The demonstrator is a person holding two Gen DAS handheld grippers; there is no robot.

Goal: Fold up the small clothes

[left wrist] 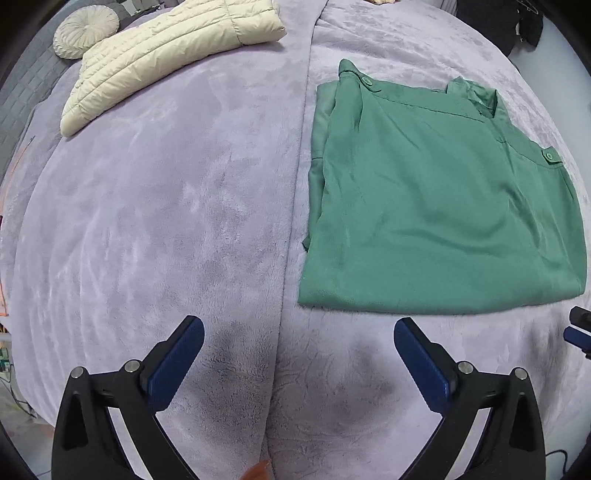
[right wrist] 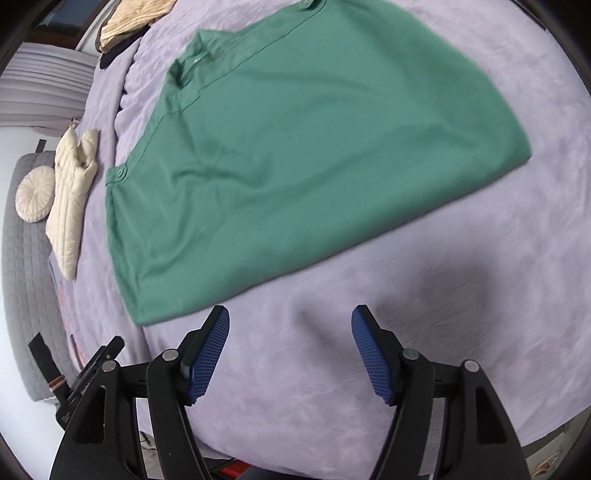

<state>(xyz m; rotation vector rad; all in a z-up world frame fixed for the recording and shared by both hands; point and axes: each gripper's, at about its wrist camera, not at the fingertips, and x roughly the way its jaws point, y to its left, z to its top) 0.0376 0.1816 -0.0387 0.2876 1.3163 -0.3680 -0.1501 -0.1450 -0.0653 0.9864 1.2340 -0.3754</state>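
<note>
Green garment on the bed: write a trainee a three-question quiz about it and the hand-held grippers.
1. True or false: the green garment lies folded on the purple blanket.
2. Which hand-held gripper holds cloth? A left hand-held gripper B right hand-held gripper C neither
3. Fill in: the cream ______ jacket lies beside a round cushion.

Key: 1 true; 2 C, both stand open with nothing between the fingers; 3 quilted.
</note>
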